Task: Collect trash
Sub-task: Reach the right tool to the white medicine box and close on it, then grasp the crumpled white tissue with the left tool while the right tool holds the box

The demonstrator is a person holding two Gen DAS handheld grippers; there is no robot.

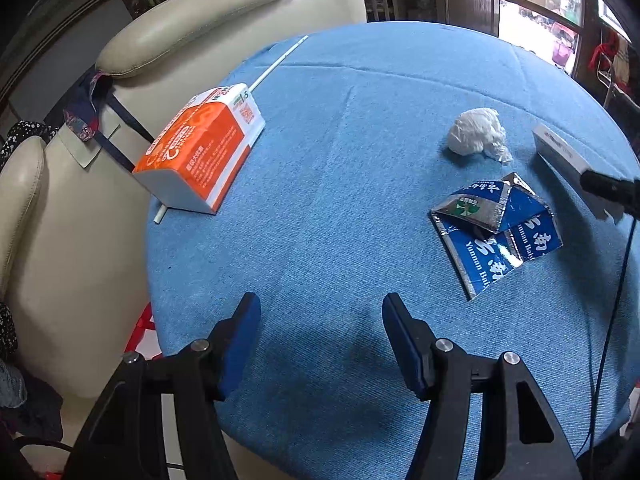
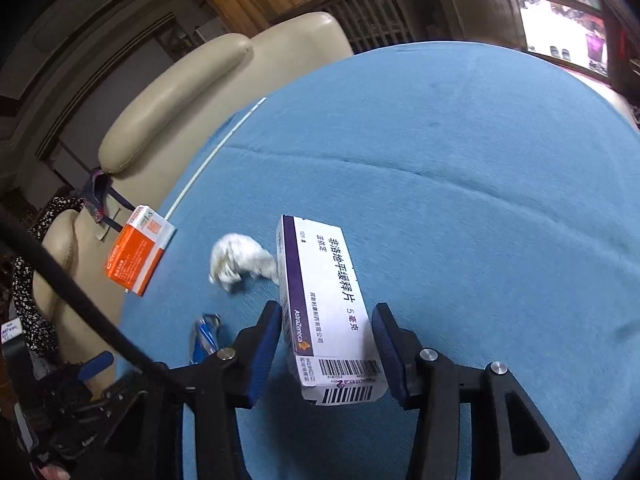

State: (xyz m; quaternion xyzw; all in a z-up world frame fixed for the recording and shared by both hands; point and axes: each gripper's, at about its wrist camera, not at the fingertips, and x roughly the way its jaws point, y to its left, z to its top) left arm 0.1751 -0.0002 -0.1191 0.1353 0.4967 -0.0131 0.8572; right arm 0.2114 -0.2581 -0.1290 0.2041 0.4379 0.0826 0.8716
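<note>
Right gripper (image 2: pixel 327 350) is straddling the white-and-purple cardboard medicine box (image 2: pixel 320 300): fingers are sitting either side of the box's near end, jaws spread. The left pad (image 2: pixel 264 344) is looking just about in contact with the box wall, the right pad (image 2: pixel 386 354) is showing a sliver of gap, so I'm reading it as lined up but not clamped yet. Approach is running along the box's long axis, low over the blue cloth-covered round table (image 2: pixel 480 200), wrist tilted down and forward. That's the narrow dimension, so the span fits.

Left gripper (image 1: pixel 322 344) is hovering empty and spread wide over bare cloth at the near table edge, pointing toward the middle, grasping nothing. Probably waiting its turn.

Trash is lying scattered on the table:
- crumpled white tissue wad (image 1: pixel 478 136), just beside the medicine box's far left side
- flattened blue-and-silver foil carton (image 1: pixel 496 228), nearer the left gripper, well apart from its fingers
- orange-and-white carton (image 1: pixel 200 152), sitting at the table's left edge on top of a thin white straw (image 1: pixel 276 62), beside the cream leather armchair (image 1: pixel 192 28)

No bin is showing in either view, so I can't tell where the drop-off is.

Judgement: closing on the box is next; thin card may crush under a hard squeeze.
</note>
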